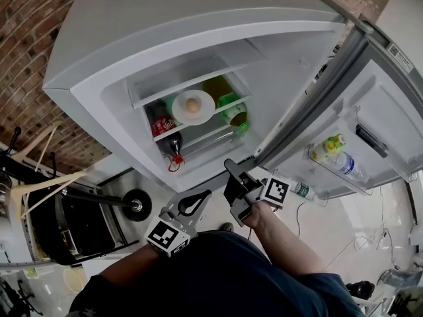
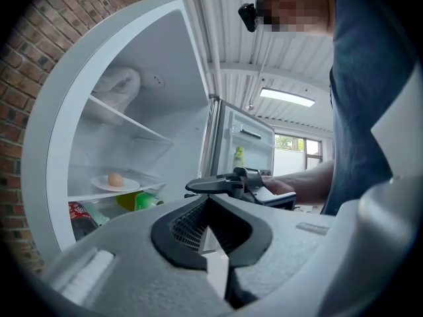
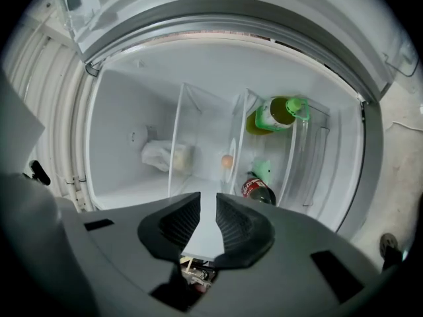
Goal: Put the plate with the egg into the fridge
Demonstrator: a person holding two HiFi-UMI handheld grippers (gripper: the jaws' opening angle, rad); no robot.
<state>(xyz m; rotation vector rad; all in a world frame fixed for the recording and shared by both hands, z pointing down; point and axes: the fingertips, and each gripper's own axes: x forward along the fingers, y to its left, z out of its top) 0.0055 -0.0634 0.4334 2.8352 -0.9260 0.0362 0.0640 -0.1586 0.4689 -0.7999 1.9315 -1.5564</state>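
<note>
Two empty grippers: my left gripper (image 1: 205,194) is pinched together, my right gripper (image 1: 229,164) narrowly parted; plate (image 1: 180,105) with egg (image 1: 192,104) sits on fridge shelf (image 1: 206,119).

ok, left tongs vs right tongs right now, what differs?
Tips: left tongs touching, right tongs a narrow gap apart. Aim: left tongs across the fridge front toward the open door, right tongs straight into the fridge at the shelved plate with the egg. Shared: both hold nothing, both outside the fridge.
</note>
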